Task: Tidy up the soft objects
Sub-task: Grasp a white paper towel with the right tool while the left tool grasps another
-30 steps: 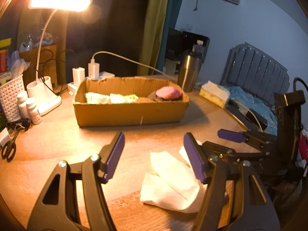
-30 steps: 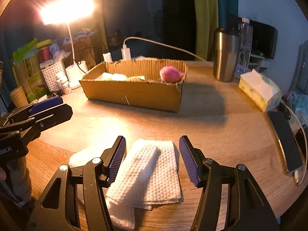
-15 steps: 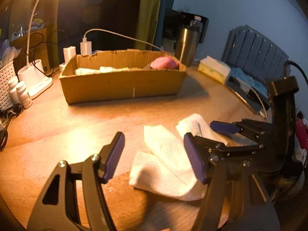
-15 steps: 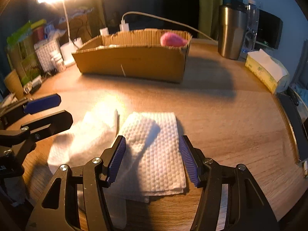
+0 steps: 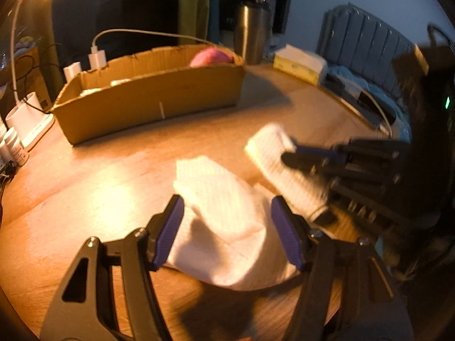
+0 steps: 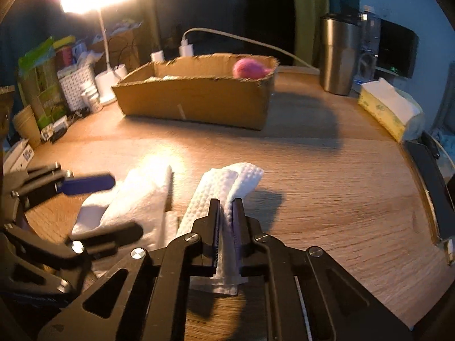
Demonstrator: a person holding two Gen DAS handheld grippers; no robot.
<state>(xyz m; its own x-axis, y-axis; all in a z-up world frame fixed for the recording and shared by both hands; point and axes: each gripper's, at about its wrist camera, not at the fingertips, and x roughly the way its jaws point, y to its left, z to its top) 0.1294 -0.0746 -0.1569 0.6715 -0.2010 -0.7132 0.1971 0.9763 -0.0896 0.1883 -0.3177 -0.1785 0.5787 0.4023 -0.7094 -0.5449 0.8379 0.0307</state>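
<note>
My right gripper (image 6: 226, 218) is shut on a folded white paper towel (image 6: 227, 182) and pinches it upright just above the wooden table (image 6: 327, 187). In the left wrist view this towel (image 5: 273, 153) hangs from the right gripper (image 5: 290, 156). My left gripper (image 5: 227, 227) is open, its fingers either side of a second crumpled white paper towel (image 5: 227, 210) lying on the table; it also shows in the right wrist view (image 6: 136, 199). A cardboard box (image 6: 199, 96) at the back holds a pink soft object (image 6: 250, 68) and pale cloths.
A steel tumbler (image 6: 338, 54) and a tissue pack (image 6: 389, 108) stand to the right. A desk lamp (image 6: 105, 45), white basket (image 6: 76, 82), small bottles and chargers crowd the back left. A phone (image 6: 435, 182) lies at the right table edge.
My right gripper has shut on one paper towel and lifted its fold off the table. My left gripper has moved forward over the other towel, still open.
</note>
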